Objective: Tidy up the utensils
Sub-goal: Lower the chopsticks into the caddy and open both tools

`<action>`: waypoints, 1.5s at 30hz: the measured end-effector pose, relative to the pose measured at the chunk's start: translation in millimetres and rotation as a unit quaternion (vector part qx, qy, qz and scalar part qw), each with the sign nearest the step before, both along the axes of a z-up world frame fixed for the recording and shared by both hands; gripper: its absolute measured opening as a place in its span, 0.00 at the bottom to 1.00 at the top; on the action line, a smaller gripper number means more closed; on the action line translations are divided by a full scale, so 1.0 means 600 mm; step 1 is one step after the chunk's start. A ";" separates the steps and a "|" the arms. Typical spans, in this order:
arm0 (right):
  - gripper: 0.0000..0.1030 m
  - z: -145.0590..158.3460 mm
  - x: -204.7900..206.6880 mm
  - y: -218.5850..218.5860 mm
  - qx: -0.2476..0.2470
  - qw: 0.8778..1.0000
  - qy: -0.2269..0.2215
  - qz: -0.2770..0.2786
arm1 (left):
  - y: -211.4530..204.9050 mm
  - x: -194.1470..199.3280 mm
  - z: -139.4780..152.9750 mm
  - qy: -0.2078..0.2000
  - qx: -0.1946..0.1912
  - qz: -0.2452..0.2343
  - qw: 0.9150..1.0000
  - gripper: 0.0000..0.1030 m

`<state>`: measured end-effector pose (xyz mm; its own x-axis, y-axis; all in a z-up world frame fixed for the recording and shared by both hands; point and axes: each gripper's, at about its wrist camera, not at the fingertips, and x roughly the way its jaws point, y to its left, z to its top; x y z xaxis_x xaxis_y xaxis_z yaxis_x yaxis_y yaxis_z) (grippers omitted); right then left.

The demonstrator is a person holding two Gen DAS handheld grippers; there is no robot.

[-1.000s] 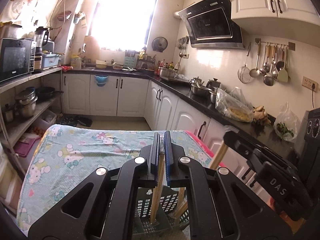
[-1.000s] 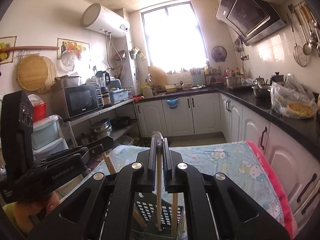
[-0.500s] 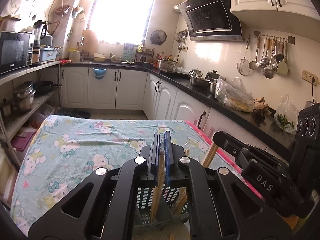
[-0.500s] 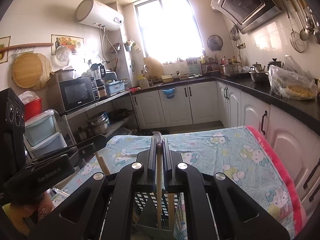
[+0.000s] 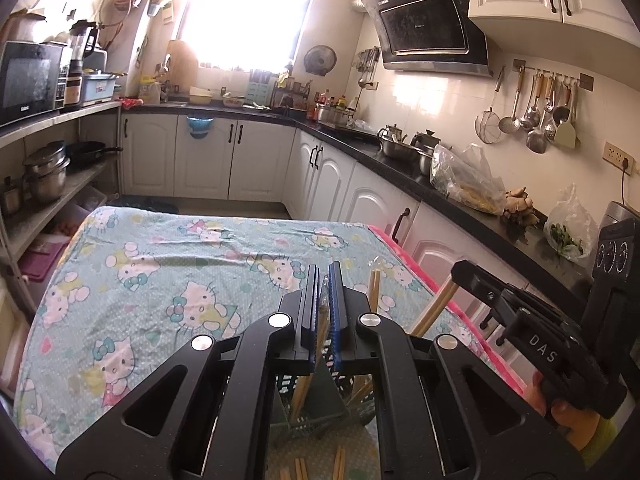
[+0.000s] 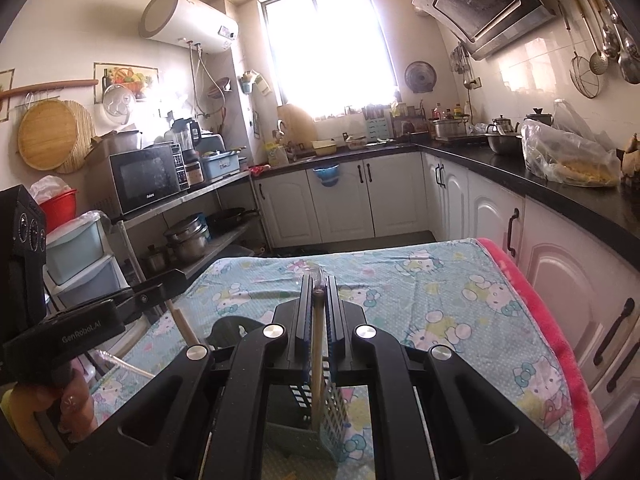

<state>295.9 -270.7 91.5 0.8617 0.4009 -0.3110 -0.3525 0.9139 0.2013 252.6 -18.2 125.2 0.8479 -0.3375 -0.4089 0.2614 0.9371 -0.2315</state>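
My left gripper [image 5: 324,280] is shut on a wooden chopstick [image 5: 306,380] whose lower end dips into a dark slotted utensil holder [image 5: 316,400] on the table. My right gripper [image 6: 319,284] is shut on another wooden chopstick [image 6: 317,372] that stands upright in the same holder [image 6: 316,412]. The right gripper shows in the left wrist view [image 5: 460,276] at right, with its chopstick [image 5: 434,306] slanting down. The left gripper shows in the right wrist view [image 6: 176,282] at left. Other chopsticks [image 5: 374,288] stand in the holder. Loose chopsticks [image 5: 298,472] lie on the cloth below.
The table wears a cartoon-cat cloth [image 5: 160,280] with a pink edge [image 6: 560,340]. White cabinets and a black counter [image 5: 420,184] run along the right. A metal shelf with pots [image 5: 44,172] and a microwave [image 6: 148,180] stands at left.
Both grippers have come down toward the holder, and both views tilt lower over the table. The chopsticks sit deeper in the holder.
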 end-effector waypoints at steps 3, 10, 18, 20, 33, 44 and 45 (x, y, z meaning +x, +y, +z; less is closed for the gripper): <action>0.07 -0.003 -0.005 -0.007 0.000 1.000 0.006 -0.001 | 0.002 -0.002 -0.003 0.006 -0.001 -0.003 1.000 0.03; 0.14 -0.013 -0.025 -0.018 0.006 1.000 0.019 -0.003 | 0.005 -0.010 -0.007 0.013 -0.003 -0.006 1.000 0.03; 0.24 -0.018 -0.042 -0.029 0.013 0.999 0.030 -0.005 | 0.011 -0.021 -0.008 0.019 -0.009 -0.008 1.000 0.03; 0.26 -0.019 -0.046 -0.032 0.013 0.999 0.032 -0.005 | 0.012 -0.025 -0.009 0.020 -0.010 -0.009 1.000 0.03; 0.38 -0.033 -0.073 -0.046 0.009 0.999 0.048 -0.009 | 0.015 -0.055 -0.001 0.021 -0.009 -0.012 1.000 0.24; 0.43 -0.047 -0.093 -0.049 0.005 0.998 0.062 -0.007 | 0.015 -0.092 0.002 0.019 -0.005 -0.019 1.000 0.41; 0.44 -0.048 -0.095 -0.049 0.005 0.998 0.063 -0.006 | 0.015 -0.096 0.003 0.018 -0.006 -0.019 1.000 0.42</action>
